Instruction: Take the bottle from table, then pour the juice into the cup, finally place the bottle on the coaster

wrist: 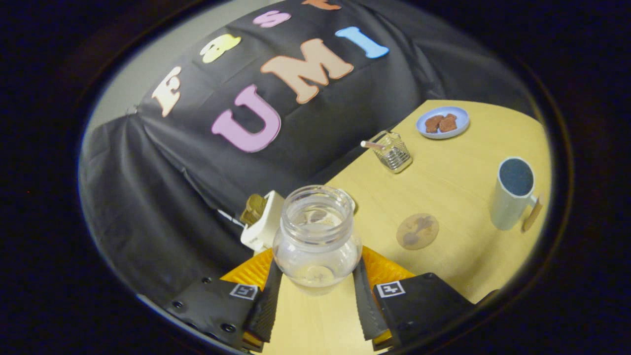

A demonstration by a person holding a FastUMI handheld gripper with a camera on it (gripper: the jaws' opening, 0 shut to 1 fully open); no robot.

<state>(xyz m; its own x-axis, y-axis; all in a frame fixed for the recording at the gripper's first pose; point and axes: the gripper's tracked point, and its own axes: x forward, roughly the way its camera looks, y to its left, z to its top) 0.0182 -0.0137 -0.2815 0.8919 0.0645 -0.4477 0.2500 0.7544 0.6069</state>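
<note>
Here the hand-held gripper [315, 291] is clamped on the bottle [317, 236], one finger pressing each side of its rounded lower body. The bottle is a clear, open-mouthed jar, apparently glass; it probably handles as rigid, smooth and somewhat slippery, breakable if knocked, and fairly light, since little liquid is discernible inside. The wide belly below the neck is judged the soundest place to hold it, as the fingers do now. It sits between the fingers, tilted with the view, above the worktop [443, 197] near its edge by the booth wall. Beyond the fingers lies the coaster [417, 230]; the cup [512, 193] stands farther toward the worktop's far side. A white toaster [263, 222] stands just behind the bottle.
</note>
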